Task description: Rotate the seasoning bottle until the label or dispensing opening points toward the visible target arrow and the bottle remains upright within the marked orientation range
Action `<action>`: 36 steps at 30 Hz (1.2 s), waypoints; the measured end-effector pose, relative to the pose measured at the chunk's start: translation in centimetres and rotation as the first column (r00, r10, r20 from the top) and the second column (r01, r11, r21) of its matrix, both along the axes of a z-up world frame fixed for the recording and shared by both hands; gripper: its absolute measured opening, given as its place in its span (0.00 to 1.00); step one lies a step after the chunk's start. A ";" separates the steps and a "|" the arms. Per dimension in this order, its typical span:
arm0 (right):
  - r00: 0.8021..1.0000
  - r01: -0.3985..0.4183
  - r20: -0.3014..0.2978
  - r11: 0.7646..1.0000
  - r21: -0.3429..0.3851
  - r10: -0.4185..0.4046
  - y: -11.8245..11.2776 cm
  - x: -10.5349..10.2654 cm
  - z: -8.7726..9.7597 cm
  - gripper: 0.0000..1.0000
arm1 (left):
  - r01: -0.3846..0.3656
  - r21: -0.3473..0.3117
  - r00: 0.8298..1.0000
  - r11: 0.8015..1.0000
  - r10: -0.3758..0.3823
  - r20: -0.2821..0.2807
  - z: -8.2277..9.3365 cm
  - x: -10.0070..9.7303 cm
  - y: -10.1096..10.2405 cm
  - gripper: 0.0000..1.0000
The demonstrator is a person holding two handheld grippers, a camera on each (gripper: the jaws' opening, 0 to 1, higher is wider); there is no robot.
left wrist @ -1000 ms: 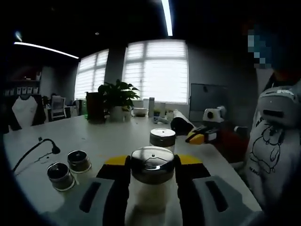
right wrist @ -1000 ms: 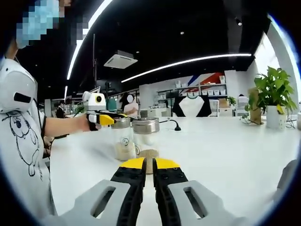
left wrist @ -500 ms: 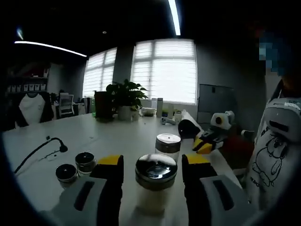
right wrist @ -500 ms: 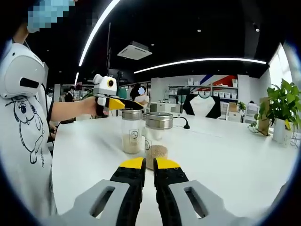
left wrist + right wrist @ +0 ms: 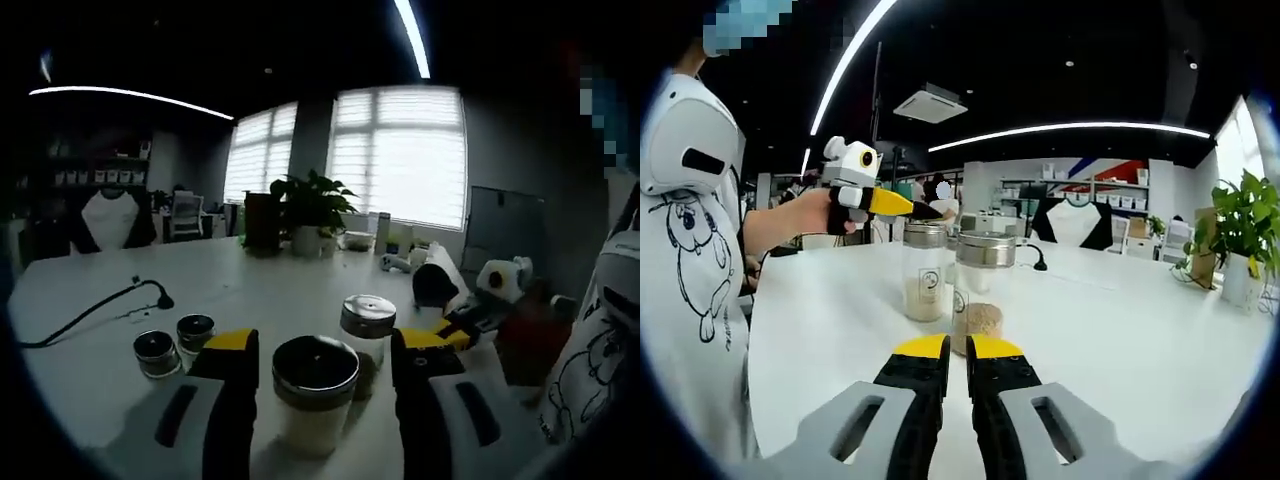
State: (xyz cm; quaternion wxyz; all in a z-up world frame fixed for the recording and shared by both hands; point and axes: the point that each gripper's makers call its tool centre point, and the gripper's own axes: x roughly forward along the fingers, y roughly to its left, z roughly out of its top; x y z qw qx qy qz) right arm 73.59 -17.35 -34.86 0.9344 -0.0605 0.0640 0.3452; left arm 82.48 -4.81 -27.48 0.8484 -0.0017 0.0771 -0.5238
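Two jars are standing upright on the white table [image 5: 90,330]. The near seasoning bottle [image 5: 315,395] is sitting untouched between the left gripper's [image 5: 320,345] spread jaws. The right gripper [image 5: 948,347] is hanging jaws-together just before the far bottle [image 5: 983,292].

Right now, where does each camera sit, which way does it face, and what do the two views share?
Left gripper view: rides the left gripper, jaws open around a seasoning bottle, facing the windows; the person's shirt at right.
Right gripper view: rides the shut right gripper, facing shelves; the person's hand holds the left gripper.
Shared: both glass bottles, the white table.
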 end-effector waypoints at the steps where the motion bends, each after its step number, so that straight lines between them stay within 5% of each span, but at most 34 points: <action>1: 1.000 -0.002 -0.001 1.000 -0.003 0.002 0.1 0.0 -0.1 0.04 | -0.012 0.005 1.000 1.000 0.012 0.001 -0.1 0.0 0.1 0.55; 13: 1.000 -0.001 -0.011 1.000 -0.006 0.001 0.2 -0.3 -0.5 0.04 | -0.016 0.098 0.999 0.995 0.013 0.031 -2.5 0.4 -0.1 0.44; 21: 1.000 -0.006 -0.014 1.000 -0.006 0.005 0.4 -0.2 -0.7 0.04 | -0.009 0.072 0.999 0.997 0.007 0.032 -2.1 0.4 -0.3 0.40; 36: 1.000 0.011 -0.030 1.000 -0.001 -0.011 0.2 -0.6 -1.2 0.04 | 0.114 0.040 0.993 0.993 -0.115 0.032 -2.1 0.5 -0.3 0.40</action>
